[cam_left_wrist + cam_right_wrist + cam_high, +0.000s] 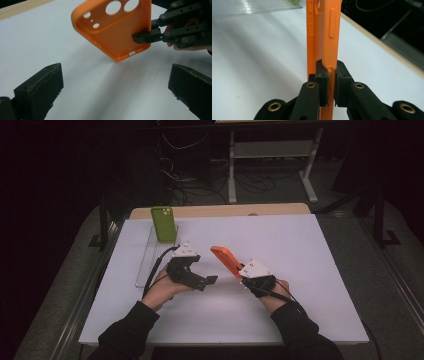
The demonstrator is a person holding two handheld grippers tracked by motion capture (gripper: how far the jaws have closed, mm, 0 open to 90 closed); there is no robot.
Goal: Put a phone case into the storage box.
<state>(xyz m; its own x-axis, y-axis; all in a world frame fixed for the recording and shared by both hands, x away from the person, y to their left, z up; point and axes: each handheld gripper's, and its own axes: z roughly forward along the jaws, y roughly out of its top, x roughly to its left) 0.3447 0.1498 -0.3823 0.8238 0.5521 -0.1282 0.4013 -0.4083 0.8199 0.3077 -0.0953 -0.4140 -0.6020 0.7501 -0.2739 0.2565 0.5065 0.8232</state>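
Counter [300, 270], white sheet, bare under the work. Orange soft-plastic phone case [225, 259], raised above counter's middle, pinched by one thin side wall in right tongs [331, 82]; may flex and slip free. Left tongs [115, 95] wide, empty, beneath; early closing would miss.

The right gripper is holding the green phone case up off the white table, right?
Not quite: the case in the right gripper is orange, not green. The high view shows the orange phone case clamped and lifted over the white table; the green phone stands farther back.

Open white table [300, 240] right, green phone [164, 223] (propped) far left
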